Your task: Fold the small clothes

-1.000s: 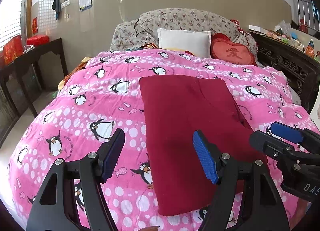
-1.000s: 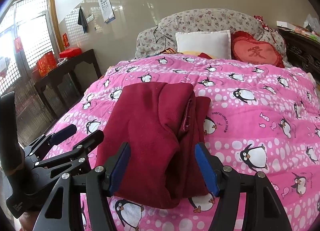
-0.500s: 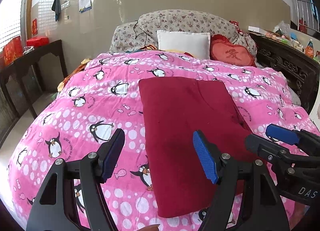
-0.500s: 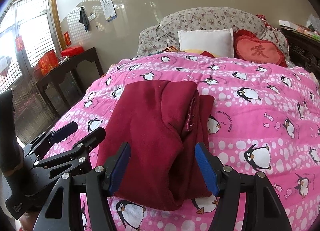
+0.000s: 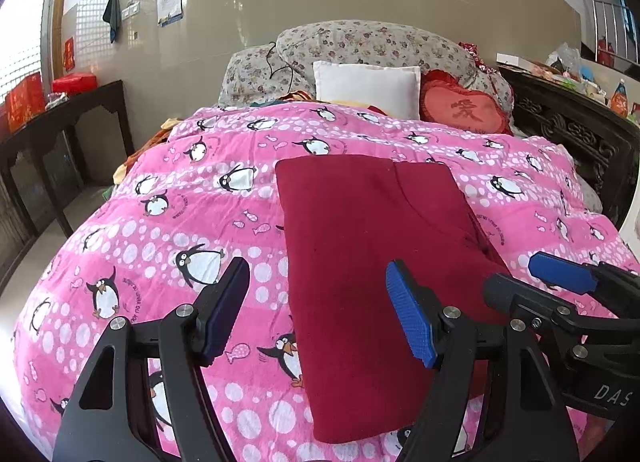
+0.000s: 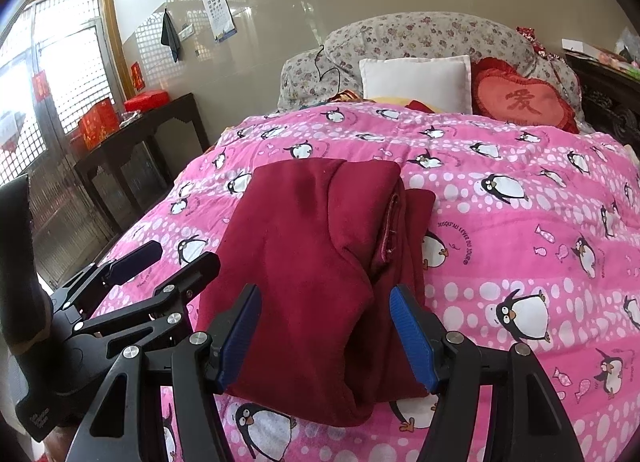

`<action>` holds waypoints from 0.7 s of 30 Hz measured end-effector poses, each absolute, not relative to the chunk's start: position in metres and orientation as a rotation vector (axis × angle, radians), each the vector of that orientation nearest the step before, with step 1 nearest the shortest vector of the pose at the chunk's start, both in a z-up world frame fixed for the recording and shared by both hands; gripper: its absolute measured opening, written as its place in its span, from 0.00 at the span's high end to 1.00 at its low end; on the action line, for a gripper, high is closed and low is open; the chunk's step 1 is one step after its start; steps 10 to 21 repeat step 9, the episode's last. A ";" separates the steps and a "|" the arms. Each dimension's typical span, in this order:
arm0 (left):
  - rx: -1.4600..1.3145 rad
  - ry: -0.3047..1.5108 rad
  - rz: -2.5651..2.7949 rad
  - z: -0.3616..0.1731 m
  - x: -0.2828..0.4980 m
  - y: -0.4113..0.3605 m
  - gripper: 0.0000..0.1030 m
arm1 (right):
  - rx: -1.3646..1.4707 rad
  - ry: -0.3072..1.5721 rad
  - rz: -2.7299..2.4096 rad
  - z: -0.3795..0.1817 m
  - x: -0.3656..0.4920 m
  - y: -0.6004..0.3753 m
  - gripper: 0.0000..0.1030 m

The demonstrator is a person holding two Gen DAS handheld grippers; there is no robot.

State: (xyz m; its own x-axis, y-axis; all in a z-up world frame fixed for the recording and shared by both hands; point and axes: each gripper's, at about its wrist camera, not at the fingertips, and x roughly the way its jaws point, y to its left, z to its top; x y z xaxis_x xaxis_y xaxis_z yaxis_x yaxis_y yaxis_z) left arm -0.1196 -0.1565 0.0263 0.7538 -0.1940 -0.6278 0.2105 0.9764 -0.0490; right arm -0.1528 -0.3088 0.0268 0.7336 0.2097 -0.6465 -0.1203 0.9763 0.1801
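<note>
A dark red garment (image 5: 372, 246) lies folded lengthwise into a long strip on the pink penguin quilt (image 5: 168, 214). In the right wrist view the garment (image 6: 308, 258) shows its doubled layers and a seam along its right side. My left gripper (image 5: 318, 312) is open and empty, hovering over the garment's near left edge. My right gripper (image 6: 324, 336) is open and empty above the garment's near end. Each gripper shows in the other's view: the right gripper (image 5: 532, 282) and the left gripper (image 6: 164, 260).
A white pillow (image 5: 366, 88), a red heart cushion (image 5: 464, 110) and floral pillows (image 5: 360, 46) lie at the head of the bed. A dark side table (image 5: 60, 130) with red boxes stands to the left. A carved dark wooden frame (image 5: 580, 134) runs along the right.
Both grippers have edged slightly forward and down toward the garment's near end. The garment has not moved.
</note>
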 end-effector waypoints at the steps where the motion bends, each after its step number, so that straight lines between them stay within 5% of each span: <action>1: 0.016 0.682 -0.226 0.026 -0.119 -0.156 0.31 | 0.130 0.724 0.183 0.027 -0.153 -0.309 0.37; 21: -0.008 0.661 -0.243 0.026 -0.116 -0.152 0.31 | 0.143 0.738 0.163 0.022 -0.150 -0.319 0.37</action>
